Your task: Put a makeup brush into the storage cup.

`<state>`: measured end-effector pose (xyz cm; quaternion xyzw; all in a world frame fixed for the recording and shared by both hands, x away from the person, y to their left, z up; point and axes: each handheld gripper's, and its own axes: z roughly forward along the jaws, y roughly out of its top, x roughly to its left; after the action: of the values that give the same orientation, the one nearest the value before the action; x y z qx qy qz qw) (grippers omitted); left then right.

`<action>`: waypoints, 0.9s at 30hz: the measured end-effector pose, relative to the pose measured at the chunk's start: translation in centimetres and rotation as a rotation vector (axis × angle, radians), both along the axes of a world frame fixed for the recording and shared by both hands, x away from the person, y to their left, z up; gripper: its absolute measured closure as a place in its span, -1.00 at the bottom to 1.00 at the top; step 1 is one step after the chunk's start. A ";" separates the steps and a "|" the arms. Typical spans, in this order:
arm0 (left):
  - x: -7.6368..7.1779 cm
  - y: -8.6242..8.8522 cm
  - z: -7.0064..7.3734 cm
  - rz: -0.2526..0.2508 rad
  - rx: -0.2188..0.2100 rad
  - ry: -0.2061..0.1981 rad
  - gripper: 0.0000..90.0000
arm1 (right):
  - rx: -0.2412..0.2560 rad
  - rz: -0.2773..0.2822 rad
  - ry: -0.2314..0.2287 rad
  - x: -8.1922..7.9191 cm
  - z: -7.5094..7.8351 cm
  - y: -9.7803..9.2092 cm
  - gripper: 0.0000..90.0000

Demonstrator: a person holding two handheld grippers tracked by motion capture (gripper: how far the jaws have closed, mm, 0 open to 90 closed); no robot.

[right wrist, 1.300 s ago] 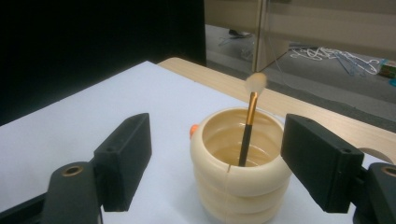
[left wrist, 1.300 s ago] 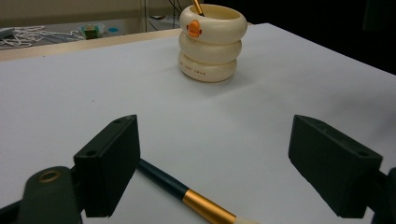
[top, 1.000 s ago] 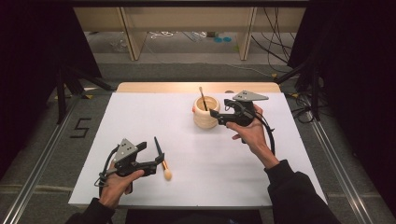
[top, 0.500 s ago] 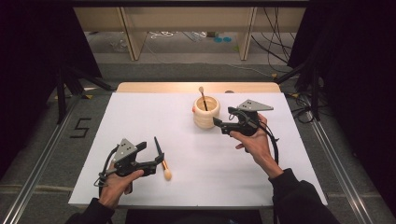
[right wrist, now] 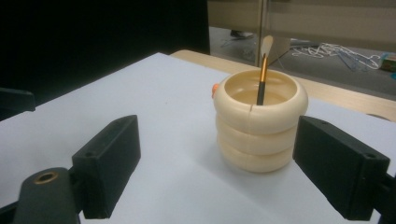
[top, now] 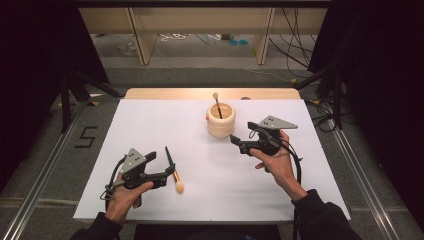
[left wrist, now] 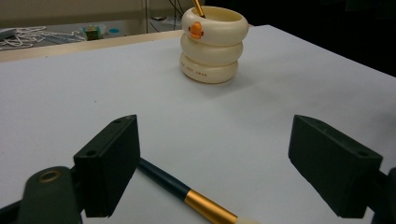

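- The left gripper (top: pixel 162 178) has its jaws wide apart above the dark-handled makeup brush with gold ferrule (left wrist: pixel 187 195), which lies flat on the white table (top: pixel 165 125).
- The right gripper (top: pixel 237 143) is wide too, holding nothing, near the cream ringed plastic cup (right wrist: pixel 260 121).
- A second brush (right wrist: pixel 263 70) stands inside this cup.

Surface: a white table top (top: pixel 150 125), with a strip of bare pale wood (top: pixel 165 93) along its far edge.
Holder: 1 cream ringed brush holder (top: pixel 221 120) stands upright on the far half, right of centre.
Brush: 1 makeup brush (top: pixel 172 170) lies flat on the near left part, dark handle pointing away, gold ferrule and pale bristles nearest the person.
Small item: 1 dark round object (top: pixel 245 98) sits on the wood strip, too small to identify.
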<state>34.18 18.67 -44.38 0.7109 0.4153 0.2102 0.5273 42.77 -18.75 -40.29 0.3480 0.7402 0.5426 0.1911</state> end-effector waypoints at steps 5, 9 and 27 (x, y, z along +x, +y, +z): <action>0.0 0.0 0.0 0.000 0.004 0.003 -0.63 | 0.003 0.009 0.017 -0.7 -0.3 -0.2 -0.65; 0.0 0.1 0.1 0.009 0.001 0.005 -0.63 | 0.004 0.008 0.016 -1.1 -0.3 -0.4 -0.65; 0.3 0.0 0.1 0.016 -0.004 0.009 -0.64 | 0.033 0.017 0.048 -3.6 -1.9 -1.5 -0.65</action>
<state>34.43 18.64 -44.33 0.7074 0.4238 0.2101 0.5253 39.13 -20.26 -42.16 0.3578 0.7386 0.5477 0.1629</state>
